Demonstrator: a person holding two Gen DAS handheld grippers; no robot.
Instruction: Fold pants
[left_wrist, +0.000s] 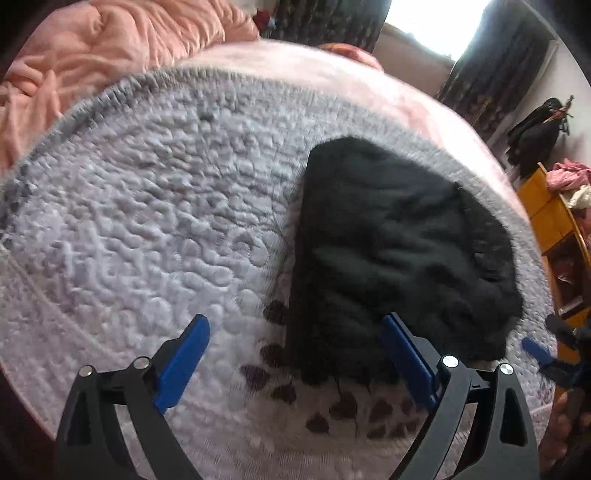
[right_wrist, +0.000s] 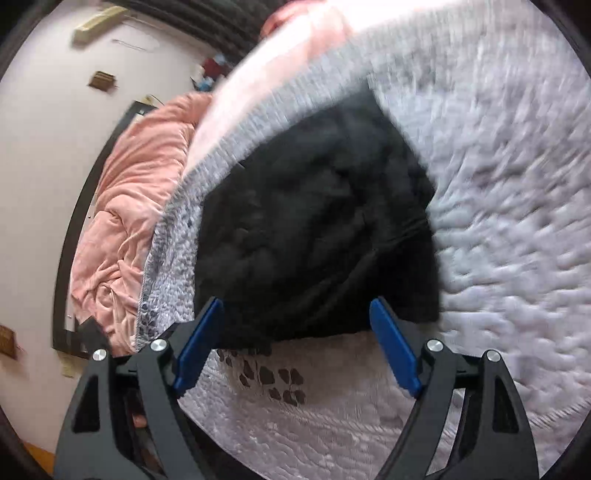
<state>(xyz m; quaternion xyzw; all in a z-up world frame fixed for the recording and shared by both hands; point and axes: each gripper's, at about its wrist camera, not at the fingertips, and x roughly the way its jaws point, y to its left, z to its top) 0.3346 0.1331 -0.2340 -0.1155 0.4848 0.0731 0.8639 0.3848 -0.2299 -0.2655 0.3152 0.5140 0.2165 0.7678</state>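
Observation:
Black pants (left_wrist: 391, 254) lie folded into a compact bundle on a pale quilted bedspread (left_wrist: 147, 229). My left gripper (left_wrist: 295, 328) is open and empty, just in front of the bundle's near left edge. The right gripper's blue finger (left_wrist: 535, 350) shows at the right edge of that view. In the right wrist view the pants (right_wrist: 317, 229) lie right ahead. My right gripper (right_wrist: 295, 314) is open and empty, its fingers on either side of the bundle's near edge. The bedspread (right_wrist: 498, 221) is blurred there.
A crumpled pink blanket (left_wrist: 92, 55) lies at the far side of the bed, and shows in the right wrist view (right_wrist: 129, 221). A wooden shelf (left_wrist: 550, 221) with clothes stands beside the bed. A window (left_wrist: 436, 22) and dark curtains are behind.

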